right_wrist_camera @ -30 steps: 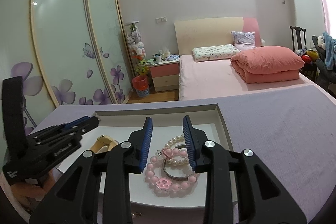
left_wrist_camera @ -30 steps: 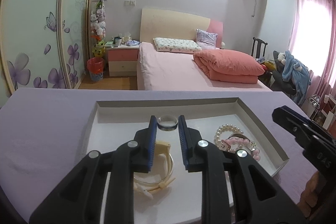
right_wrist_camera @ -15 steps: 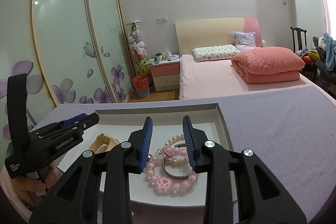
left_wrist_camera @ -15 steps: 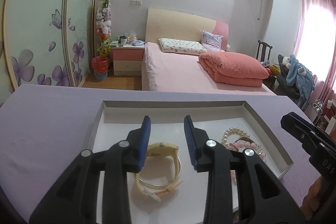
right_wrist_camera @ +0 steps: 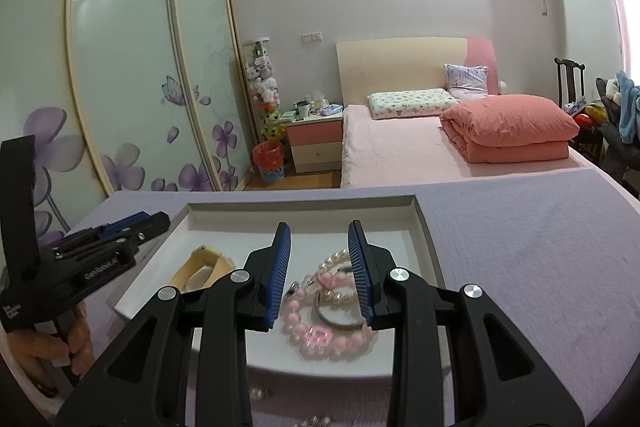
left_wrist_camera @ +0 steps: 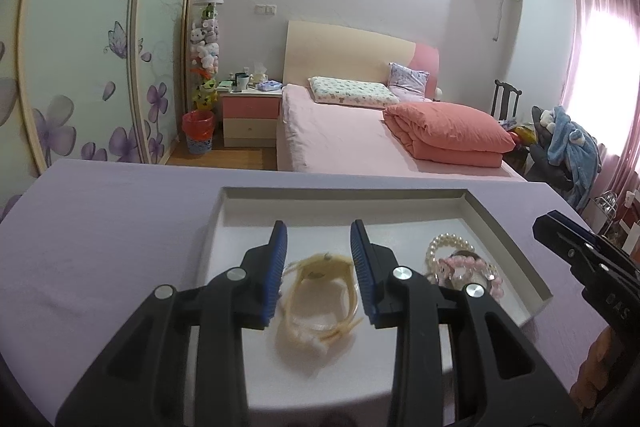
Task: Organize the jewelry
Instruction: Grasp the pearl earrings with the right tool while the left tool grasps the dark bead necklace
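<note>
A shallow white tray [left_wrist_camera: 504, 243] sits on the lilac tabletop. In it lie a cream watch [left_wrist_camera: 320, 291] on the left and a heap of a pearl bracelet [left_wrist_camera: 444, 243], a pink bead bracelet [right_wrist_camera: 316, 331] and a silver bangle [right_wrist_camera: 340, 323] on the right. My left gripper [left_wrist_camera: 319, 227] is open and empty, raised above the watch. My right gripper [right_wrist_camera: 319, 227] is open and empty above the bracelet heap. The watch also shows in the right wrist view [right_wrist_camera: 200, 267]. The silver ring seen earlier is out of sight.
The tray [right_wrist_camera: 428, 239] has a raised rim. A few loose beads [right_wrist_camera: 260, 393] lie on the tabletop [right_wrist_camera: 540, 267] in front of it. Beyond the table are a pink bed [left_wrist_camera: 352, 131], a nightstand [left_wrist_camera: 250, 115] and sliding wardrobe doors [right_wrist_camera: 120, 87].
My left gripper has opened, releasing a silver ring it held, and has drawn back and up over the watch. My right gripper has barely moved.
</note>
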A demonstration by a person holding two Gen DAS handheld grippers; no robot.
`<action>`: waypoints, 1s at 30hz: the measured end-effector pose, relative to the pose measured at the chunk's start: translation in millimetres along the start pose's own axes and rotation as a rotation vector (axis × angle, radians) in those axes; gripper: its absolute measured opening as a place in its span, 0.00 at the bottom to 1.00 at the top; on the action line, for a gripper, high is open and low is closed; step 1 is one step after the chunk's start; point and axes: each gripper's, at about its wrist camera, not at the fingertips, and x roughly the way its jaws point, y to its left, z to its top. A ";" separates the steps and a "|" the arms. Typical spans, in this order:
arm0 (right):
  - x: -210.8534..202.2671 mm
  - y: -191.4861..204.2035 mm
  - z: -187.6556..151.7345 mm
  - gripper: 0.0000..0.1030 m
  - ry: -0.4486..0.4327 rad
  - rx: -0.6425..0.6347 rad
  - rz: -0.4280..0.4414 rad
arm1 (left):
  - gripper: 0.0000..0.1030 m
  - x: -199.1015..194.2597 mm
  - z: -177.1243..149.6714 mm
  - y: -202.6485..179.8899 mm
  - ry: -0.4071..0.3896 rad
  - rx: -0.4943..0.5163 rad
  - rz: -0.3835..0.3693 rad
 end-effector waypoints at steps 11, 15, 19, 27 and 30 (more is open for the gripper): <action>-37.3 6.0 -41.7 0.31 0.141 -0.041 -0.004 | 0.40 -62.0 -48.0 19.6 0.052 -0.004 -0.012; -45.8 9.8 -58.5 0.31 0.196 -0.045 -0.010 | 0.41 -73.2 -61.9 23.1 0.073 -0.013 -0.024; -42.1 11.2 -69.6 0.31 0.256 -0.059 -0.030 | 0.41 -78.2 -69.6 26.9 0.081 -0.040 -0.029; -26.0 10.0 -85.6 0.31 0.354 -0.056 -0.053 | 0.41 -76.7 -74.9 28.0 0.093 -0.057 -0.023; -19.2 9.5 -88.1 0.31 0.386 -0.050 -0.057 | 0.41 -76.8 -76.6 27.8 0.096 -0.054 -0.025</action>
